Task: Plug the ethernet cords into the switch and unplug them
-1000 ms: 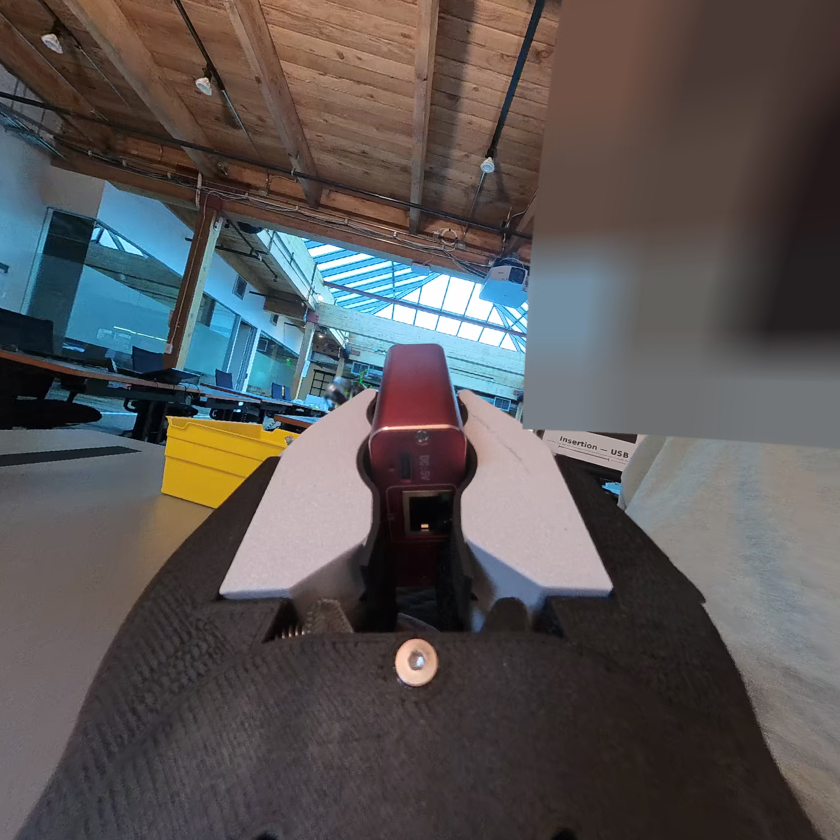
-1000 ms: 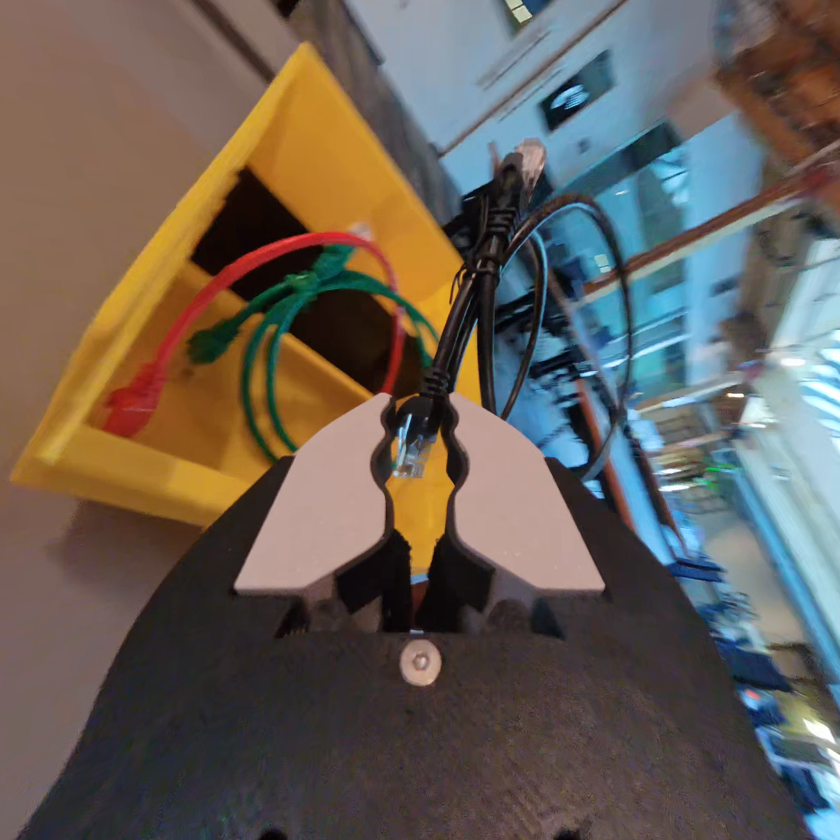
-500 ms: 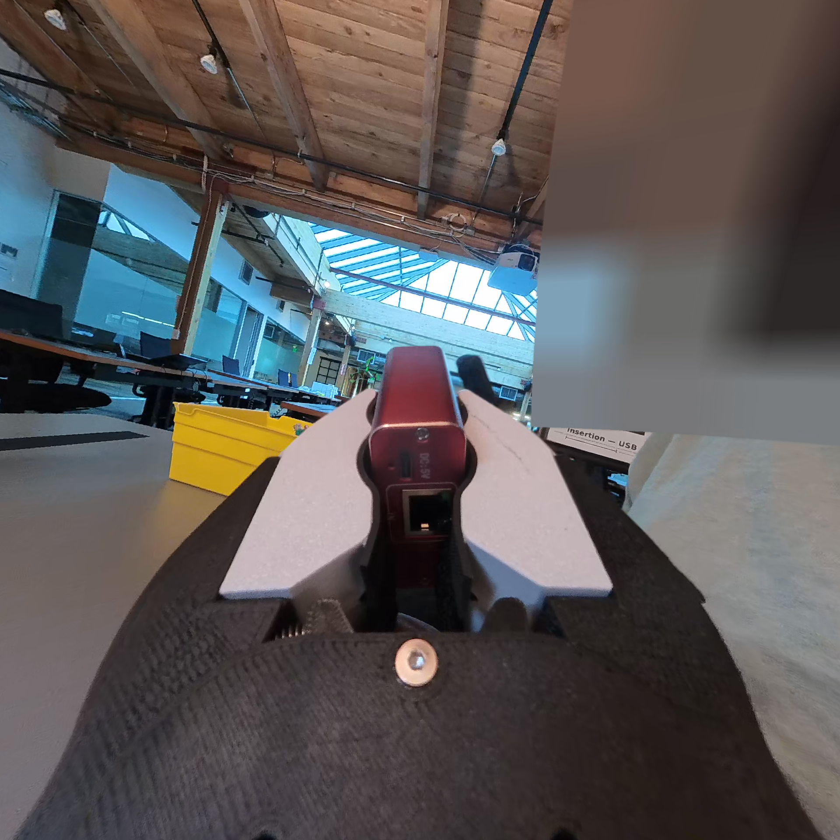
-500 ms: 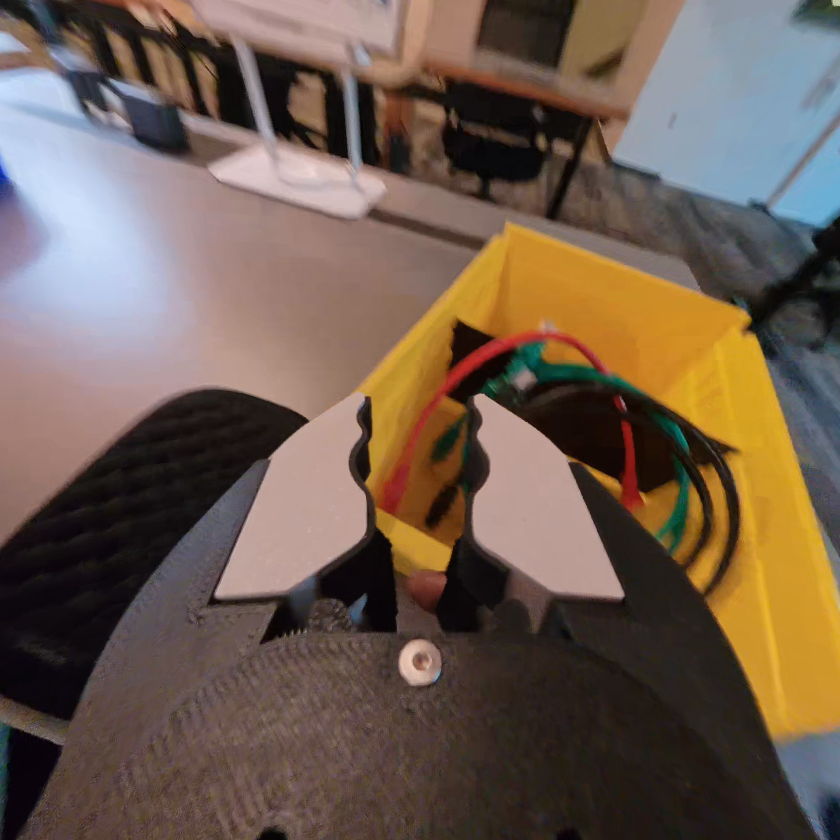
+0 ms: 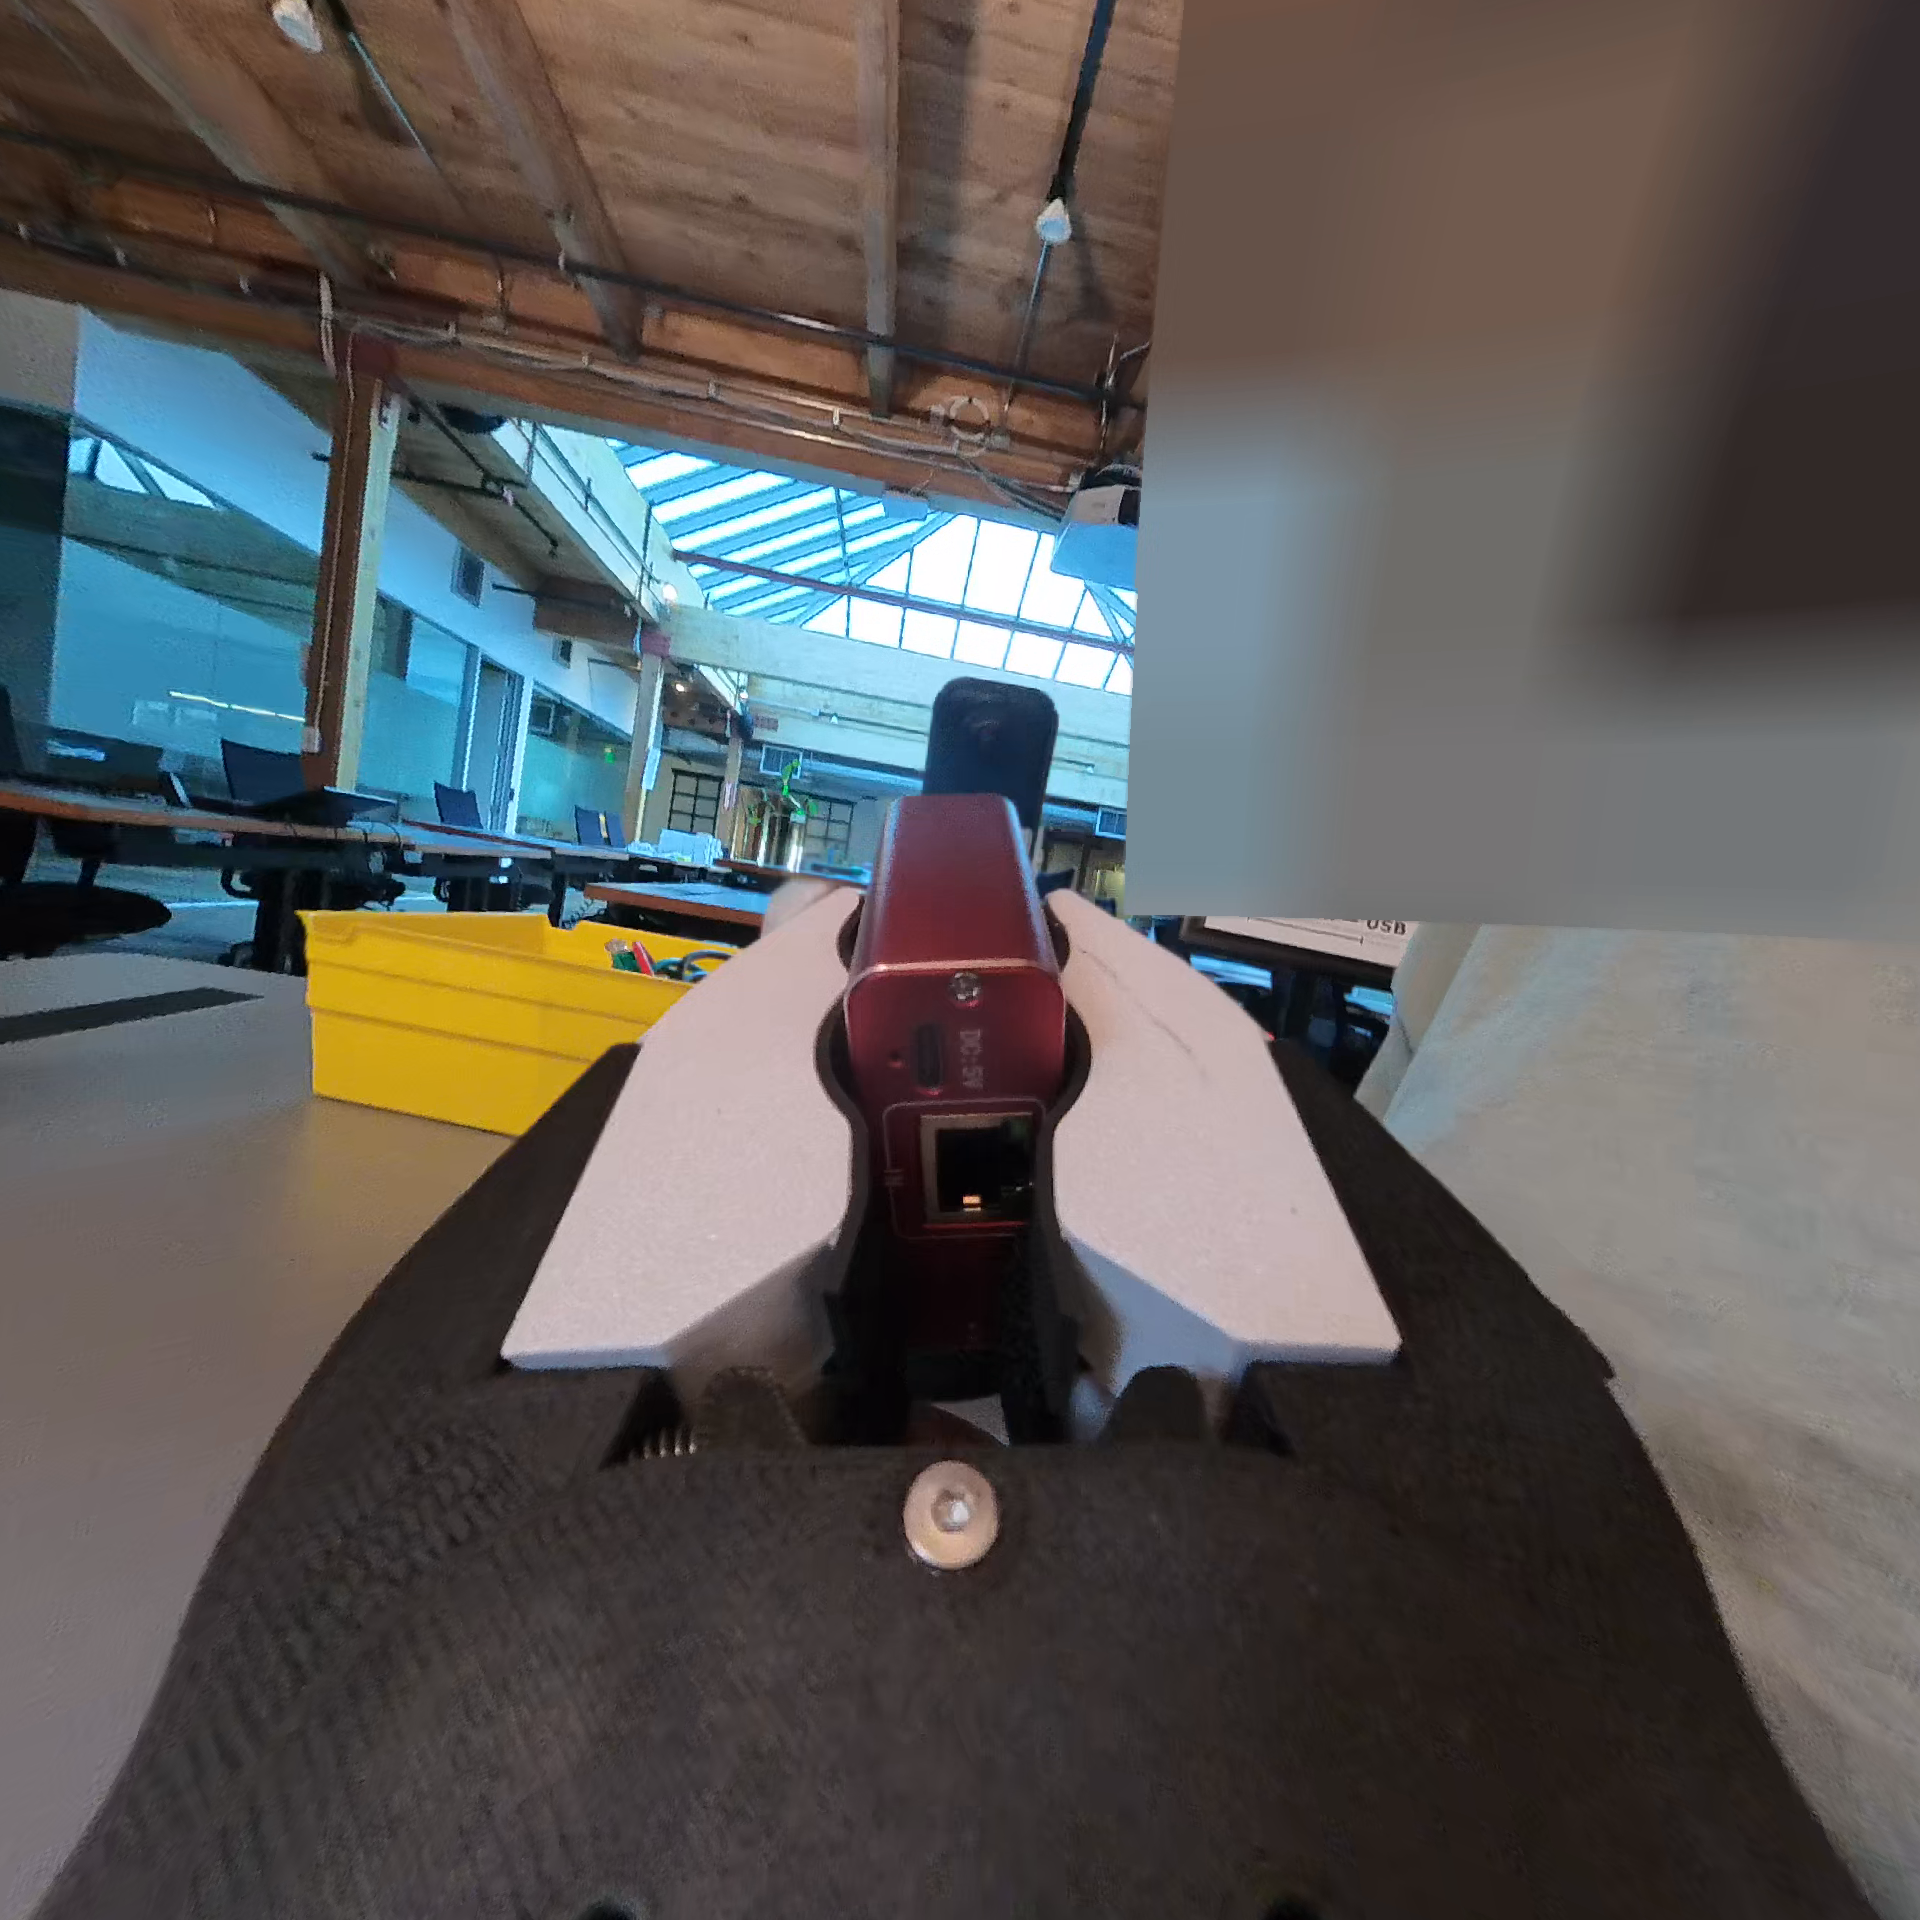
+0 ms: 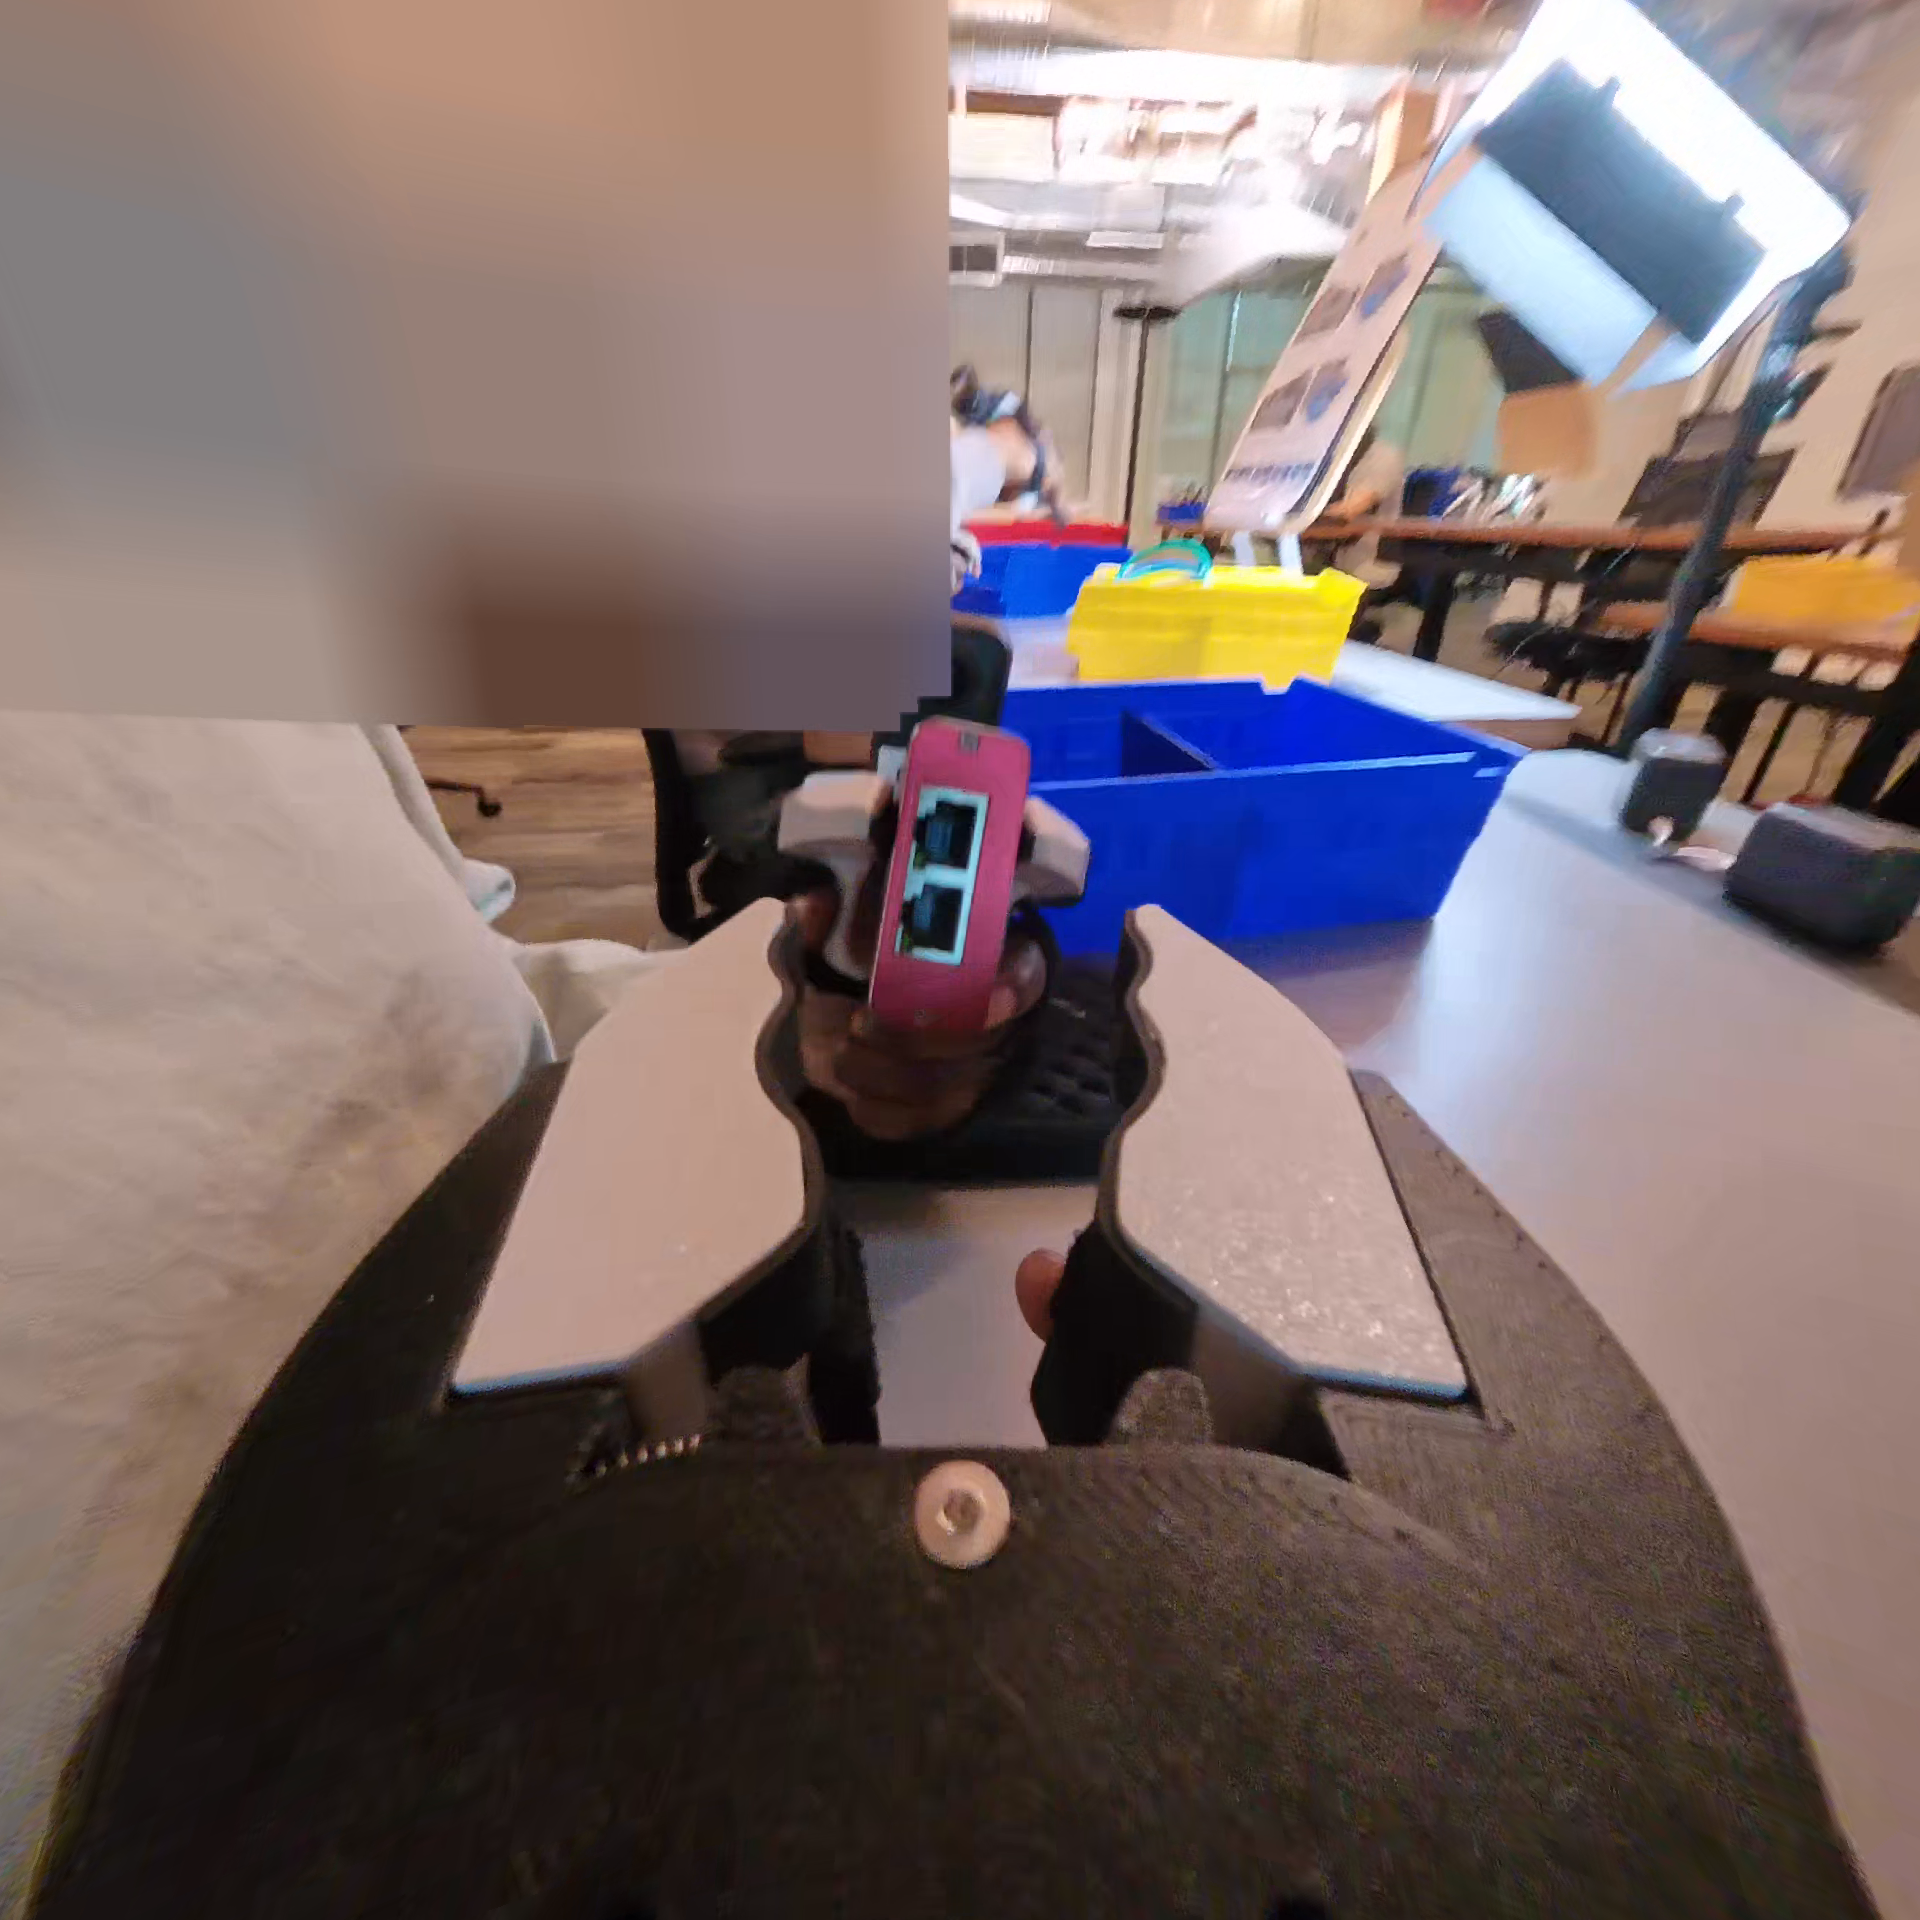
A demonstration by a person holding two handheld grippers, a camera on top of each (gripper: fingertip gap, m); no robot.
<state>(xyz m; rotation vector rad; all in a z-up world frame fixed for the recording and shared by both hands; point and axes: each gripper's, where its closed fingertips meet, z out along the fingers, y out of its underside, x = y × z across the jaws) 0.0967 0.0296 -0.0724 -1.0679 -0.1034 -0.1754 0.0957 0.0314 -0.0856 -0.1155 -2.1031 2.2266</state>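
Observation:
My left gripper (image 5: 951, 935) is shut on a red switch (image 5: 956, 1049), held upright above the table with one empty port facing the camera. In the right wrist view the switch (image 6: 940, 883) sits in the left gripper's fingers (image 6: 821, 816), its two empty ports facing me. My right gripper (image 6: 954, 935) is open and empty, a short way in front of the switch. A black part of it shows behind the switch in the left wrist view (image 5: 992, 748). Ethernet cords (image 5: 639, 956) peek out of a yellow bin (image 5: 457, 1018).
A blue divided bin (image 6: 1299, 821) stands on the grey table (image 6: 1558, 1039) behind the switch. Another yellow bin (image 6: 1216, 623) sits farther back. Two dark objects (image 6: 1818, 883) lie at the right. A person's pale garment (image 6: 208, 987) fills the left side.
My right gripper let go of the black cord over the yellow bin, opened, and swung round to face the switch. My left gripper kept its hold and shifted slightly.

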